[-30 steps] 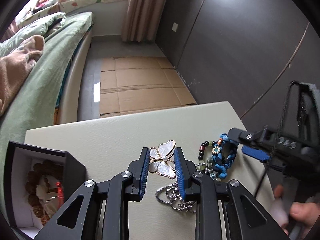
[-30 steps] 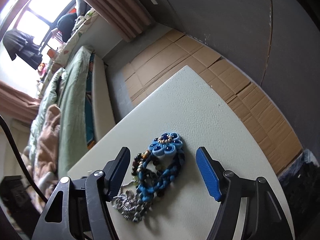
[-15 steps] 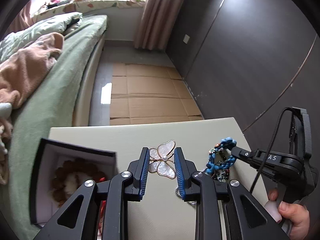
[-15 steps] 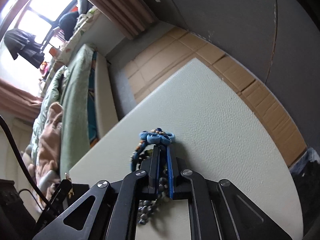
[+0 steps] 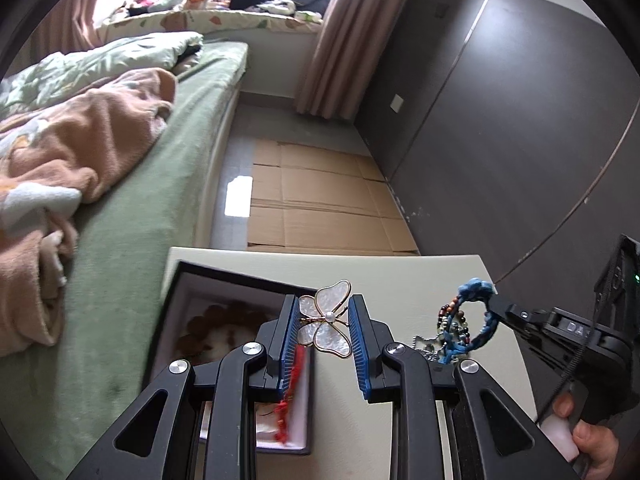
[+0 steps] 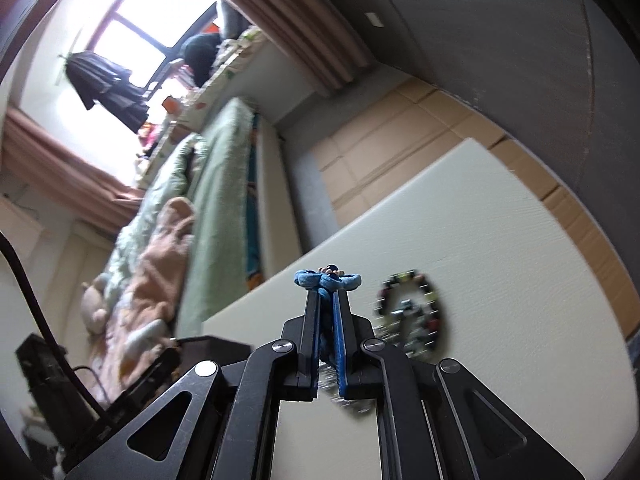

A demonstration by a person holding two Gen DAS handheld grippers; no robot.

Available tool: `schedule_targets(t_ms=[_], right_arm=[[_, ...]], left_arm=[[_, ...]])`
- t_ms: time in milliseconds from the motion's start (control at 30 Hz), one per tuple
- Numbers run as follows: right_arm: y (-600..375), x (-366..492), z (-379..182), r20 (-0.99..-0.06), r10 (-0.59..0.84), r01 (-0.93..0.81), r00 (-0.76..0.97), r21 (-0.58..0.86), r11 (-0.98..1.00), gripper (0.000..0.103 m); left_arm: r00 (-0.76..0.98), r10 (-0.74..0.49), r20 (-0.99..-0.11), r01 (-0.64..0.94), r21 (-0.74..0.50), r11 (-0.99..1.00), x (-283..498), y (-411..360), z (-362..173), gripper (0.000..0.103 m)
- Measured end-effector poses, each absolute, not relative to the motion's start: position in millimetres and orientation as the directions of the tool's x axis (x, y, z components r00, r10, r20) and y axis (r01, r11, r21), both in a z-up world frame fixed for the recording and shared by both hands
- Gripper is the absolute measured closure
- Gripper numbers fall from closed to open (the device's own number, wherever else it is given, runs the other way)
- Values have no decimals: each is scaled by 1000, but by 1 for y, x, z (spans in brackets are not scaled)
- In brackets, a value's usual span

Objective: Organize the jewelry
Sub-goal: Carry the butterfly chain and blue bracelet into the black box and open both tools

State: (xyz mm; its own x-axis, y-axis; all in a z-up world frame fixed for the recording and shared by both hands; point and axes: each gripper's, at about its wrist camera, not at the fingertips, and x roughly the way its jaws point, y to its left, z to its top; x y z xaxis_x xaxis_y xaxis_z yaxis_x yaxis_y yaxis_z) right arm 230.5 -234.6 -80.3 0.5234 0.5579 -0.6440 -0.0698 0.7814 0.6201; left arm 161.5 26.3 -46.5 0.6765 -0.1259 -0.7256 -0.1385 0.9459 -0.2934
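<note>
Left claw (image 5: 324, 334) pinching my pearly gold-rimmed butterfly brooch (image 5: 327, 326); right claw (image 6: 329, 334) clamped on blue braided flower bracelet (image 6: 327, 280). Lower brooch gently into black white-lined box (image 5: 182, 300), clear of red tassel (image 5: 290, 400).

Left tongs (image 5: 324, 334) covering part of the box (image 5: 224, 280) contents; beaded bracelet (image 6: 412, 312) blurring out; chain under right tongs (image 6: 328, 308) mostly hiding.

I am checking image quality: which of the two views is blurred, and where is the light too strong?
Right wrist view: motion blur smears the beaded bracelet and bedding, and the window is blown out. Left wrist view: sharp on the butterfly brooch; fisheye bends the wall lines.
</note>
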Motion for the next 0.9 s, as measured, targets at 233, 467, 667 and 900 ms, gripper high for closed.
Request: schedule_targets(t_ms=[233, 467, 667, 900], right_arm=[[-213, 212, -68, -579, 636, -160, 511, 663, 732, 95], [-189, 197, -62, -538, 691, -232, 482, 682, 693, 95], [-167, 184, -56, -489, 746, -300, 452, 705, 643, 95], [-138, 176, -54, -449, 796, -354, 406, 725, 590, 95]], left_arm=[[672, -83, -736, -224, -309, 924, 148, 56, -45, 76], [676, -152, -721, -251, -419, 873, 136, 78, -46, 32], [685, -127, -718, -278, -418, 865, 124, 87, -41, 30], [684, -112, -720, -299, -418, 858, 115, 97, -40, 30]])
